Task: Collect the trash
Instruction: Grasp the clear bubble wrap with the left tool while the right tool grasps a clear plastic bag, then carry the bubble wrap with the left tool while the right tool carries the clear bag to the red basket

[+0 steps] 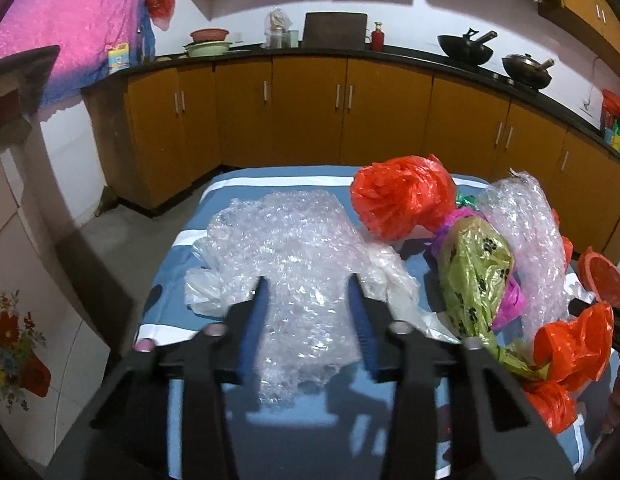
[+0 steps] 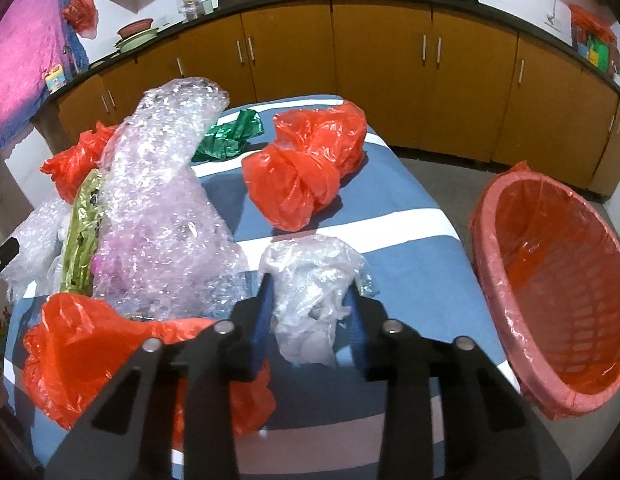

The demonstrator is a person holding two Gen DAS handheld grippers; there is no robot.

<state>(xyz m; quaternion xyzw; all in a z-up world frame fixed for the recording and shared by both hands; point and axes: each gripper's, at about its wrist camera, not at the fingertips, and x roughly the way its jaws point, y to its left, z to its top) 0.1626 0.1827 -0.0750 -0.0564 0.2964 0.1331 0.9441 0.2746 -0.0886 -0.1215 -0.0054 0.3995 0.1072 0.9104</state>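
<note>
In the left wrist view a sheet of clear bubble wrap (image 1: pixel 294 232) lies on the blue striped tablecloth (image 1: pixel 182 316). My left gripper (image 1: pixel 310 296) is shut on the wrap's near end, with a blue pad on each side of it. In the right wrist view my right gripper (image 2: pixel 310 300) is shut on a crumpled clear plastic bag (image 2: pixel 310 264). To the right of that bag stands a pink basket (image 2: pixel 486 216) lined with a red bag, beside the table edge. Its inside looks empty.
On the cloth lie more scraps: a knotted red bag (image 2: pixel 310 168), a long bubble-wrap roll (image 2: pixel 166 184), a green paw-print bag (image 1: pixel 474 276), green foil (image 2: pixel 234 132) and a red bag (image 2: pixel 110 352) by my right gripper. Brown cabinets (image 1: pixel 310 112) run behind the table.
</note>
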